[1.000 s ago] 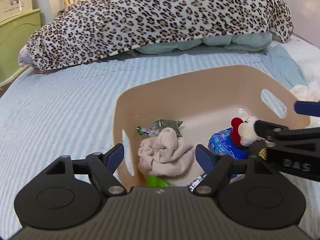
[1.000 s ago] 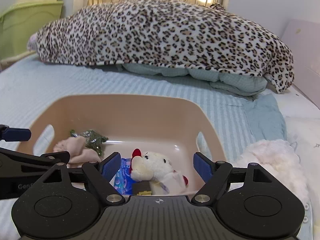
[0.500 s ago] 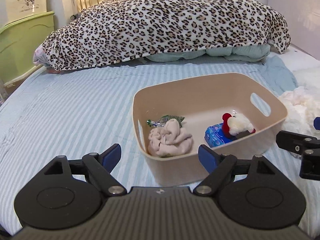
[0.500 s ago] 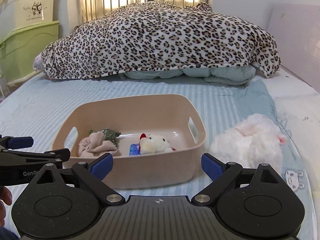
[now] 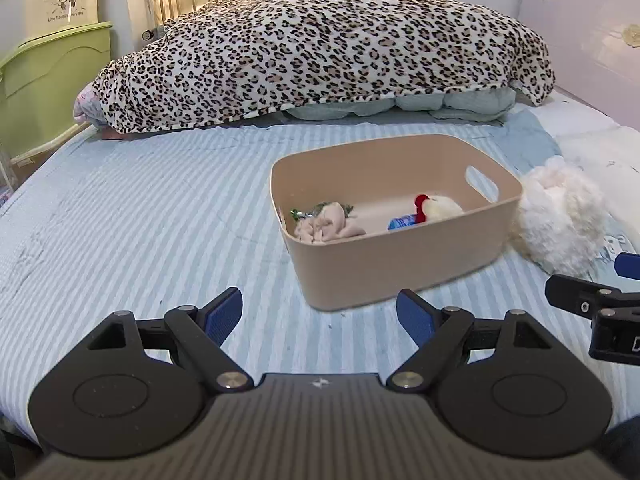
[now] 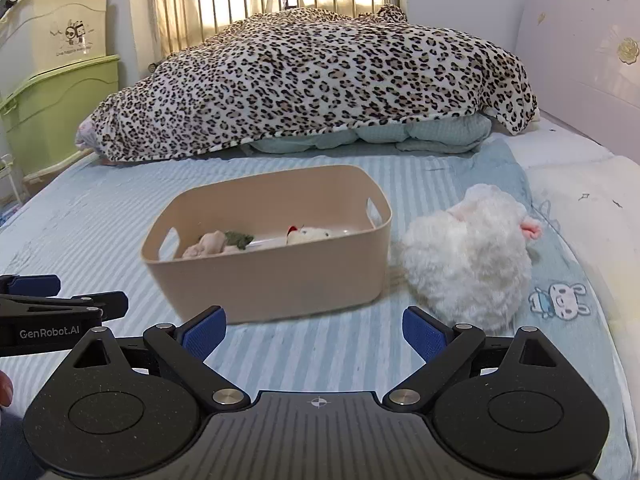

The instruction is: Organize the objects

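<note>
- While both tools hang low over the striped bed sheet (image 5: 140,220), left gripper (image 5: 319,314) is released, holding nothing.
- Beige bin (image 6: 276,276) sits mid-bed; crumpled cloth (image 5: 328,226) and small plush (image 5: 438,209) lie inside.
- Fluffy white toy (image 6: 468,258) touches the bin's right wall, not in it; probably next.
- Right gripper (image 6: 314,330) released, empty.
- Risk: soft fur may slip from a shallow pinch, or the bin gets shoved.
- Open sheet left of bin; leopard blanket (image 6: 312,80) closes the far edge.

Both wrist views face the basket (image 5: 400,268) nearby.
</note>
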Demonstrator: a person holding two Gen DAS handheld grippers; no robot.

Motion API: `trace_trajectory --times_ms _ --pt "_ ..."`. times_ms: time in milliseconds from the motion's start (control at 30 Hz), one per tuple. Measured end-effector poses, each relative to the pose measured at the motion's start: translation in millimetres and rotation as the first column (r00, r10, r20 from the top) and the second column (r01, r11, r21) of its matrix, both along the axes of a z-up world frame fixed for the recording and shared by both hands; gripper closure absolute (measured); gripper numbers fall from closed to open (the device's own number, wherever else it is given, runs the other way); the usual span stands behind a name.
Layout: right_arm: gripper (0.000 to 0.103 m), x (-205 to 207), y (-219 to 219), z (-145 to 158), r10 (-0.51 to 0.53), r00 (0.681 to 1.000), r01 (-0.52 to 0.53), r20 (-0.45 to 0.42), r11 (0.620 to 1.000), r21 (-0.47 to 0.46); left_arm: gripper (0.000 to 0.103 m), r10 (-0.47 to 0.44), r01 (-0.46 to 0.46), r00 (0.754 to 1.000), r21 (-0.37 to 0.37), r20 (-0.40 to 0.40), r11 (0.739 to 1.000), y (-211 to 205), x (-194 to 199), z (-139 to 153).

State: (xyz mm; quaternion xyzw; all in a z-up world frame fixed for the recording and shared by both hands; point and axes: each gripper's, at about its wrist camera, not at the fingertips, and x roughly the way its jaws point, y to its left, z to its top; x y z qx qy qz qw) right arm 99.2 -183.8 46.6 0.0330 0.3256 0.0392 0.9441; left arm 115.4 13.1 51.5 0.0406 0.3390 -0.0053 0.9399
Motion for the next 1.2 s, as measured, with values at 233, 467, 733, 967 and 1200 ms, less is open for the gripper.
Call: trace_trajectory --times_ms 233,467,733,967,1200 --pt "0.007 -30.8 7.6 3.2 0.021 1.0 -0.021 0.006 1.0 0.001 0.018 -0.018 0.018 1.0 -0.006 0.009 1.0 -7.1 -34.1 2.9" --pt "0.007 -60.1 3.8 1.0 0.016 1.0 -0.016 -0.019 0.999 0.031 0.019 -0.007 0.007 1.0 -0.017 0.012 1.0 -2.4 -64.8 7.5" --pt "0.007 -90.5 3.8 5.2 0.015 1.0 -0.014 -0.019 1.0 0.022 0.019 0.006 -0.006 1.0 -0.03 0.005 1.0 3.2 -97.8 1.9" --pt "0.007 -106.5 9.7 9.3 0.03 0.999 -0.03 -0.018 1.0 -0.007 0.019 0.004 -0.004 1.0 -0.068 -0.001 0.998 9.0 -121.5 -1.8" --pt "0.007 -123.5 13.7 8.8 0.046 0.998 -0.047 -0.035 0.999 -0.009 0.019 0.0 0.002 0.999 -0.053 0.033 0.999 8.4 -143.0 5.6"
